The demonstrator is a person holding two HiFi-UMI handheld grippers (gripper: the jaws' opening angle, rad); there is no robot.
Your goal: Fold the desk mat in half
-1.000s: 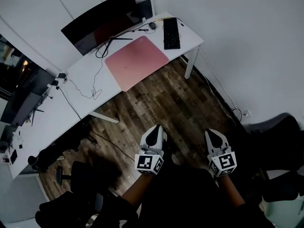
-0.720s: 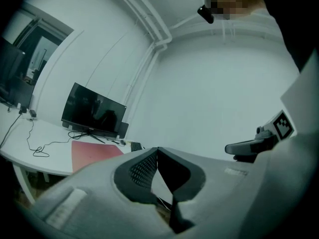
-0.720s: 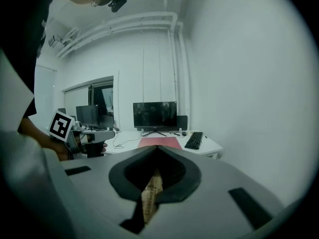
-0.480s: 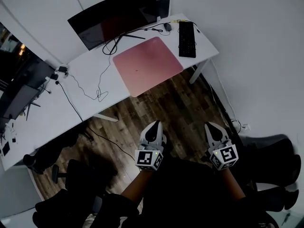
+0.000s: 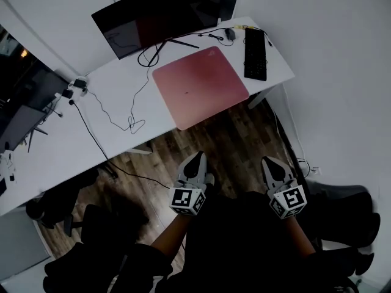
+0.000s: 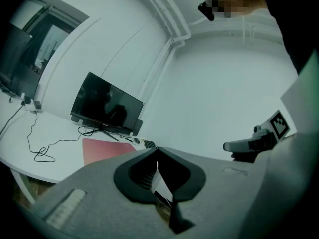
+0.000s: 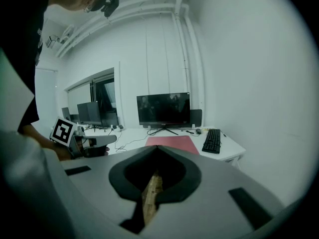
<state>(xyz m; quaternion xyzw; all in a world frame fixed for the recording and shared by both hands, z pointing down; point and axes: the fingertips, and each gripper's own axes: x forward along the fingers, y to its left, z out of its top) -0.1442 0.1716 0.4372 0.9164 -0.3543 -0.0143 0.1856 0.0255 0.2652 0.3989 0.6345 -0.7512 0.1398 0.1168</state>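
The pink desk mat (image 5: pixel 200 85) lies flat and unfolded on the white desk (image 5: pixel 156 124), its near edge at the desk's front edge, keyboard (image 5: pixel 255 54) just beside it. The left gripper (image 5: pixel 194 163) and right gripper (image 5: pixel 272 166) hang over open wood floor (image 5: pixel 226 139), well apart from the desk. Both have their jaws pressed together on nothing.

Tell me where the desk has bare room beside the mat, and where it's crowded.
Bare desk lies right of the keyboard, out to the corner; a narrow strip runs between keyboard and pink mat. Left of the mat a loose cable loops across. Behind it the monitor stand, mouse and more cable crowd in.
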